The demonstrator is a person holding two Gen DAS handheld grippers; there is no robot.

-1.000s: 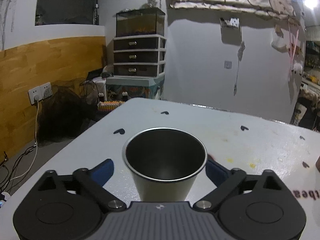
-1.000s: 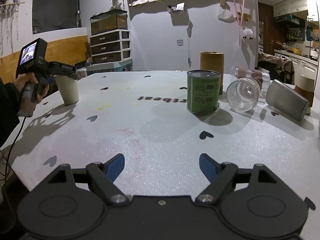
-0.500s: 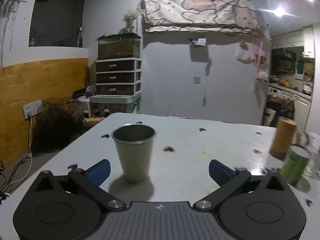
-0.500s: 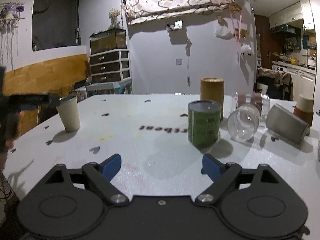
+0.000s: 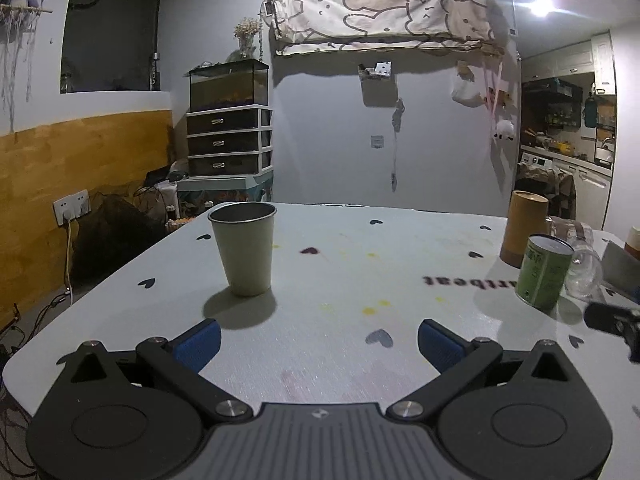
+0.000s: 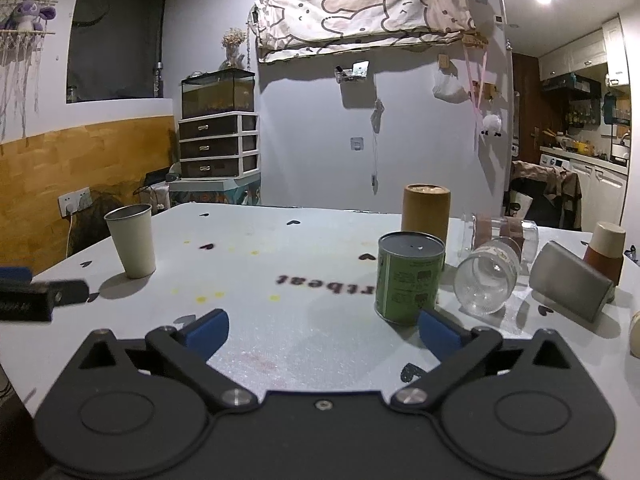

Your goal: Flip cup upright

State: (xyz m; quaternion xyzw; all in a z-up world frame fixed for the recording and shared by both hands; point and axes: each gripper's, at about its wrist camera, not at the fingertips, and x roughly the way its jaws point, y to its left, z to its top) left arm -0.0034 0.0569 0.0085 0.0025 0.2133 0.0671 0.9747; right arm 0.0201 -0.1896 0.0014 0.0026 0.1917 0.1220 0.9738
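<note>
Cup [image 5: 243, 249] stands upright on the worktop [image 5: 340, 280], mouth up, long axis vertical, near the left edge. Nothing touches it. It lies ahead and slightly left of the left hand-held gripper [image 5: 318, 340], well apart; in the right wrist view the same cup [image 6: 131, 240] sits far off to the left of the right hand-held gripper [image 6: 322, 330], so the left one is nearer. Both hand-held grippers have their blue pads spread wide with nothing between them.

Versus a second ago: then the cup sat right between the left pads, seen from above; half a second ago it was already free and the left gripper was backing off; now the gap is bigger and the view is level. Flip looks done, release done, left side retreating.

Other stuff on the right part of the worktop: green can [image 6: 410, 278], brown tube [image 6: 426, 208], glass jar [image 6: 486, 280] on its side, a grey metal cup [image 6: 570, 286] also lying tipped. That one may be the next to stand up, and the right gripper is closer to it.
</note>
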